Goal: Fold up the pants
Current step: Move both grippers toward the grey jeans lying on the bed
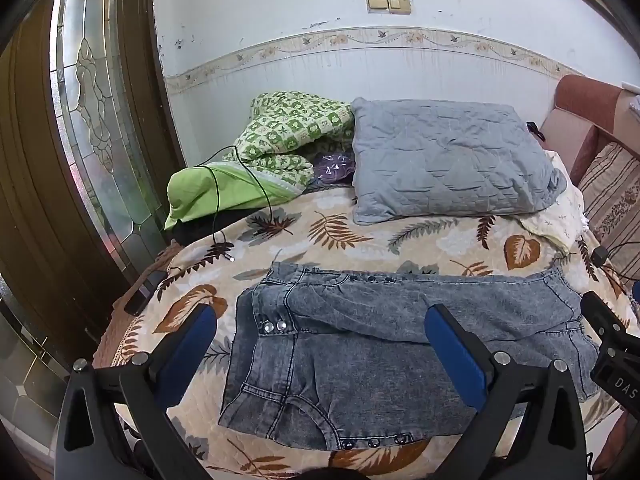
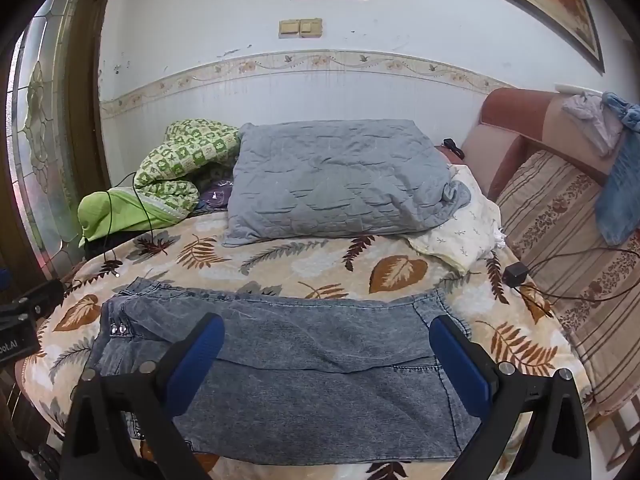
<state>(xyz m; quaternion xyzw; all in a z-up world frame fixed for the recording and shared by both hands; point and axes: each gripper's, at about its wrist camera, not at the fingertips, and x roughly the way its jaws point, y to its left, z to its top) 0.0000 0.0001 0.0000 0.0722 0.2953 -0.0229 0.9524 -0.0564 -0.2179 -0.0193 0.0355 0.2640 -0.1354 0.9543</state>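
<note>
A pair of grey-blue acid-wash denim pants (image 1: 360, 360) lies flat on the leaf-print bedspread (image 1: 360, 236), folded into a wide rectangle with one layer lapped over the other. Rhinestone studs mark its left corner and front hem. My left gripper (image 1: 324, 344) hovers above the pants' left half, blue pads wide apart, nothing between them. In the right wrist view the same pants (image 2: 304, 360) spread across the front of the bed. My right gripper (image 2: 328, 352) hangs over their middle, open and empty. Its black body (image 1: 612, 344) shows at the right edge of the left wrist view.
A grey quilted pillow (image 2: 336, 184) and a green patterned blanket (image 2: 176, 160) lie at the back of the bed. A black cable (image 1: 224, 200) trails across the bed's left side. A charger with cord (image 2: 516, 272) rests at the right, beside a striped cushioned headboard (image 2: 568, 240). A wooden glass-panelled door (image 1: 92, 120) stands left.
</note>
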